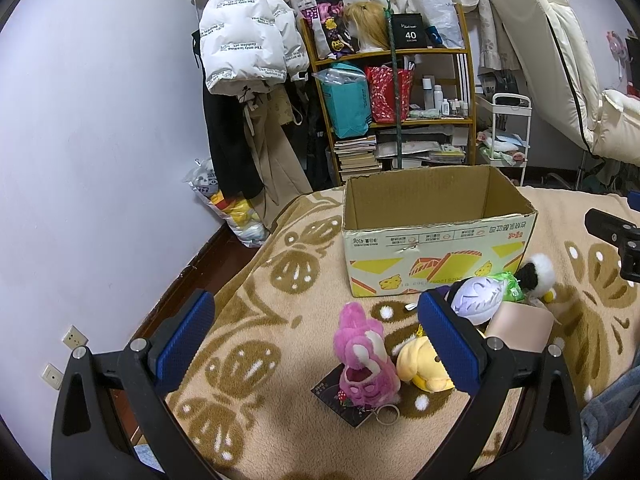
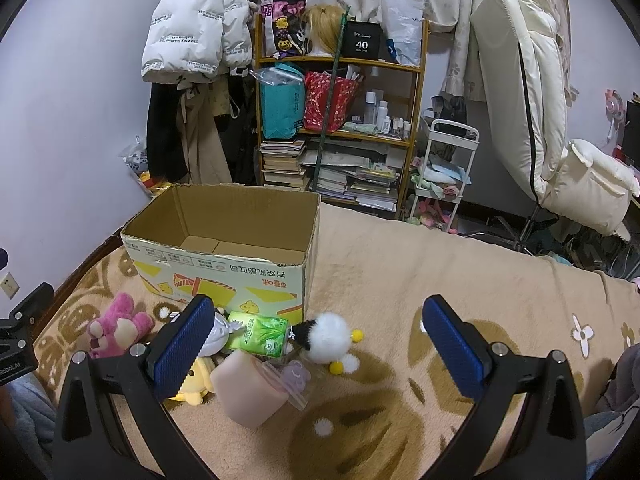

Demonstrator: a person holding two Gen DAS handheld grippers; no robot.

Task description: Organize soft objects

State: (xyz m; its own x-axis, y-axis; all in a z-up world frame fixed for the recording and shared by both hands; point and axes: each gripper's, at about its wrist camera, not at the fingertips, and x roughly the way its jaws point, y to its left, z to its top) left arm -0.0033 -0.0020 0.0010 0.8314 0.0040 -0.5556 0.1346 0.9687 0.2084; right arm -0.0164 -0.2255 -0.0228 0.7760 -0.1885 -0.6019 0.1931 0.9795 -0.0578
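Note:
An open cardboard box (image 1: 436, 236) stands on the blanket-covered bed; it also shows in the right wrist view (image 2: 224, 268), with nothing visible inside. In front of it lie a pink plush bear (image 1: 366, 364) (image 2: 118, 328), a yellow plush (image 1: 424, 366) (image 2: 196, 384), a white-lilac plush (image 1: 478, 298), a green tissue pack (image 2: 260, 334), a black-and-white fluffy toy (image 1: 536, 274) (image 2: 328, 338) and a pink soft block (image 2: 250, 390). My left gripper (image 1: 316, 344) is open above the pink bear. My right gripper (image 2: 318, 344) is open above the fluffy toy.
A wooden shelf (image 2: 340, 128) with bags, books and bottles stands behind the bed. Coats (image 1: 240, 40) hang on the left wall. A white cart (image 2: 444, 168) and a cream chair (image 2: 540, 120) are at the right. The beige patterned blanket (image 2: 400, 280) stretches right.

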